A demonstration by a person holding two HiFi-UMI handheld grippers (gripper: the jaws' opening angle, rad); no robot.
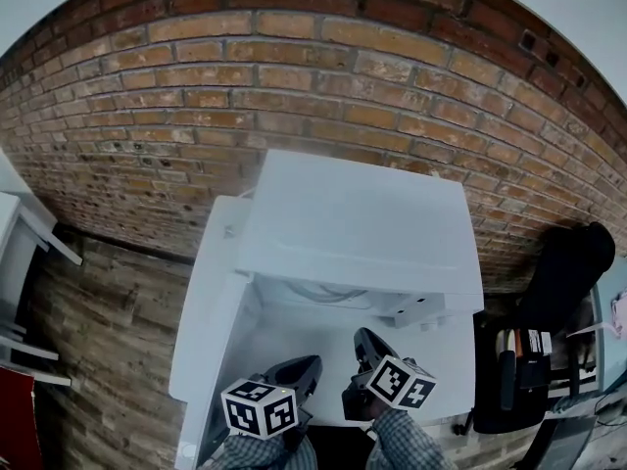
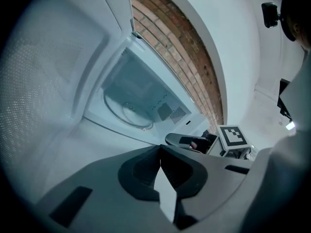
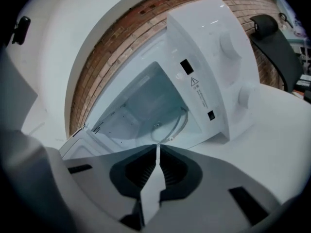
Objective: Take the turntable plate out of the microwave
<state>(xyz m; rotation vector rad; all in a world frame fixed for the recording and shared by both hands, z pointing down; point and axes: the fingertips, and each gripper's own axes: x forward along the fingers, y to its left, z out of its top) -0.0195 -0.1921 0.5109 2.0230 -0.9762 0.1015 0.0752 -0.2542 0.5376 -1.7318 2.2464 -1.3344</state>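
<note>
Microwave: the white microwave [image 1: 362, 218] sits on the counter [image 1: 446, 355] against the brick wall [image 1: 294, 76], with its cavity open toward the near side.
Door: the door [image 1: 208, 311] hangs wide open, out to the left of the cavity.
Plate: there it is, the glass plate [image 2: 127, 113], lying flat on the cavity floor inside the microwave with nothing touching it. The right gripper view catches its curved rim [image 3: 181, 124] low in the cavity.
Left hand-held gripper: the left hand-held gripper [image 2: 160, 150] has its jaws together with nothing between them. It is out in front of the opening on the door side, pointing in at the cavity, well apart from the plate.
Right hand-held gripper: the right hand-held gripper [image 3: 158, 148] also has its jaws pressed together and empty. It is beside the left one, in front of the opening and apart from the plate.
Knobs: two round knobs [image 3: 228, 45] sit on the panel to the right of the cavity.
Sleeves: checked sleeves [image 1: 265, 453] show at the near edge behind both marker cubes.
Chair: a dark chair [image 1: 568, 262] stands off to the right.
</note>
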